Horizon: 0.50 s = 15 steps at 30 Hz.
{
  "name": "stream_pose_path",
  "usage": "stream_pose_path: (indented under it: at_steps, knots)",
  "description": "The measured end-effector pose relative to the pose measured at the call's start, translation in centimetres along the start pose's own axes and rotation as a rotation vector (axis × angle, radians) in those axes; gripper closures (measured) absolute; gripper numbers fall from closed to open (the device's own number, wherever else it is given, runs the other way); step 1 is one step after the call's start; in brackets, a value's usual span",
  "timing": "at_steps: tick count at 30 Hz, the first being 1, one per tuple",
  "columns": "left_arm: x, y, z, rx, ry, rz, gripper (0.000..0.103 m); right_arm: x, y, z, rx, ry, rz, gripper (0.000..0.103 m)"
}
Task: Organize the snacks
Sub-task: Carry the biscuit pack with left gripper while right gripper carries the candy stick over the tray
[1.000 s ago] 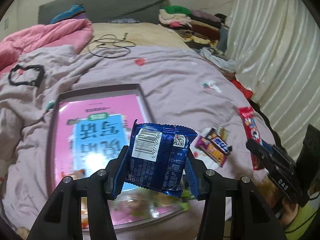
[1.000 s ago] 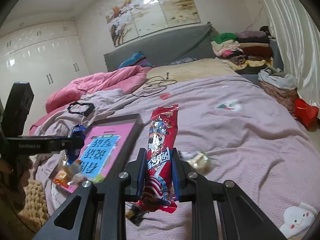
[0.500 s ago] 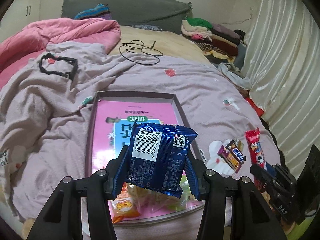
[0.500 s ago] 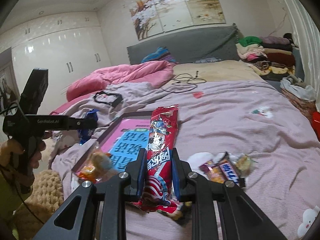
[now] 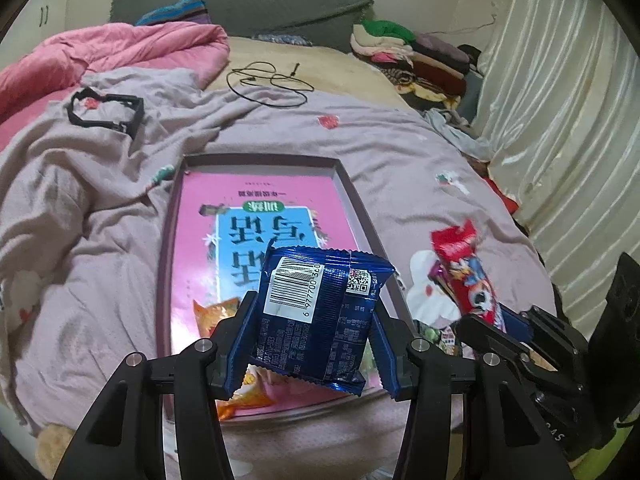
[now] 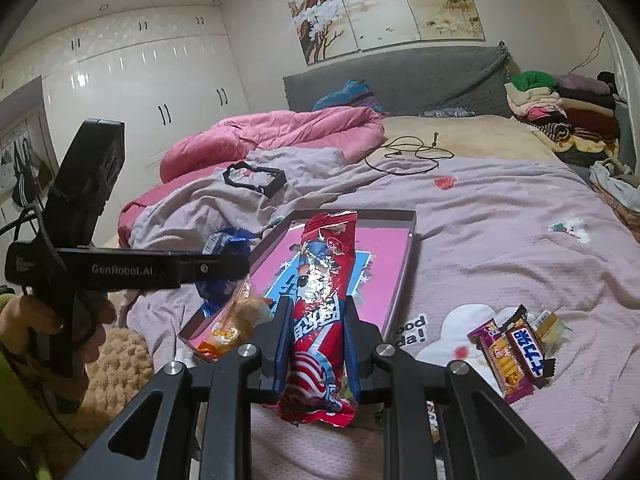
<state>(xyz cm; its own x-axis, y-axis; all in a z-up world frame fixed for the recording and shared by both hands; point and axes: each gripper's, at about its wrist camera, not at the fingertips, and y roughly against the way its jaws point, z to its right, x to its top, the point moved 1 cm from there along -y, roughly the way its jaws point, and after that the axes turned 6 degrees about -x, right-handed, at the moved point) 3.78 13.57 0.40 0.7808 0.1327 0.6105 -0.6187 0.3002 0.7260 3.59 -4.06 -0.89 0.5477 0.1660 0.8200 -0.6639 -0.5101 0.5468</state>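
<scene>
My left gripper (image 5: 314,342) is shut on a blue snack packet (image 5: 320,312) with a barcode, held over the near end of a shallow tray (image 5: 354,200) lined with a pink and blue print. My right gripper (image 6: 316,344) is shut on a long red snack bar (image 6: 324,292), which stands up over the tray's (image 6: 404,264) near right side. The same red bar (image 5: 468,268) shows at the right of the left wrist view, and the blue packet (image 6: 224,246) at the left of the right wrist view. An orange snack bag (image 5: 218,310) lies at the tray's near end.
Several loose snack bars (image 6: 512,350) lie on the purple blanket (image 6: 500,216) right of the tray. A black frame (image 5: 106,114) and a black cable (image 5: 268,84) lie farther back. A pink quilt (image 5: 112,56) is at the left, folded clothes (image 5: 408,52) at the back right.
Both grippers have shifted left across the bed with their snacks. The tray now sits centred under the blue packet, and the red bar has come over the tray.
</scene>
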Motion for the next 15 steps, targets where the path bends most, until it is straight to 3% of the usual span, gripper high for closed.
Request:
stream_pose_path:
  at_steps: [8, 15]
  knots:
    - [-1.2, -2.1, 1.1, -0.021, -0.034, -0.063, 0.049, -0.2, -1.4, 0.2, -0.021, -0.007, -0.046, 0.08]
    - [-1.9, -3.8, 0.4, 0.009, -0.032, -0.099, 0.049, -0.4, -3.0, 1.0, -0.011, -0.045, -0.095, 0.08]
